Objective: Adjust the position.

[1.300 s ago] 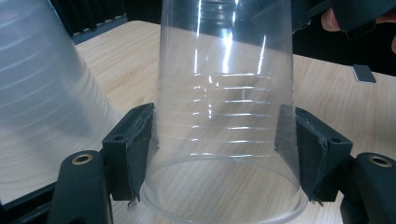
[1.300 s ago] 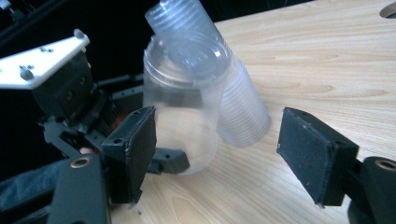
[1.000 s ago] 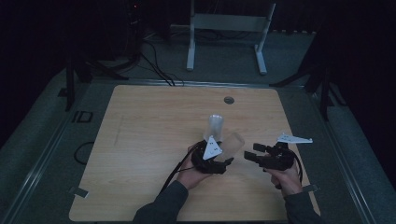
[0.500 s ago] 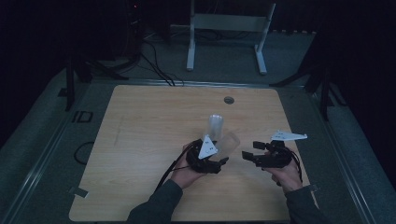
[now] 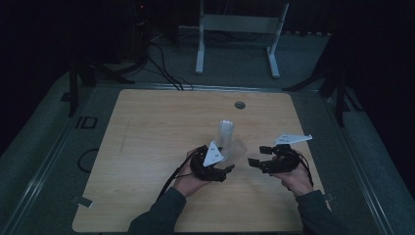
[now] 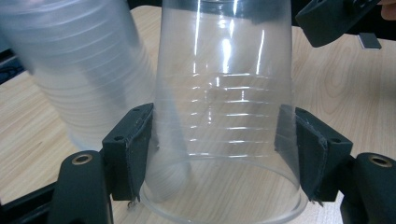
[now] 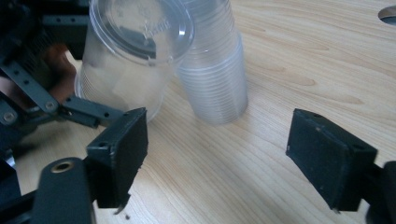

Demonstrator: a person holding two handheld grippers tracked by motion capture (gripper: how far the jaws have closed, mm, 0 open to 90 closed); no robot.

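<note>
- Since the earlier high view: the right gripper (image 5: 256,162) has drifted a little up and away from the person toward 1 o'clock; the left gripper (image 5: 226,169) sits about where it was, cup already in its jaws.
- Left gripper: closed on a single clear plastic cup (image 6: 224,116), upside down, rim toward the camera. Both pads (image 6: 135,149) press on the cup wall near the rim, one on each side.
- Cup position: near table (image 5: 147,147) centre, just at 5 o'clock of the upright stack of cups (image 5: 225,133). In the left gripper view the stack (image 6: 79,74) stands just beside the held cup at 10 o'clock. Can't tell whether they touch.
- Right gripper: jaws wide open, nothing between them, only bare tabletop. In its own view the held cup (image 7: 130,60) is at 11 o'clock and the stack (image 7: 212,70) at 12 o'clock, both beyond the pads.
- Step, as I read it: one cup pulled off the stack and held clear; right hand is free and standing by at 3 o'clock of the cup.
- Next move likely: set the cup down, or hand it over to the right gripper. Needs light squeeze, since thin plastic buckles easily, and clearance from the stack so it doesn't tip.
</note>
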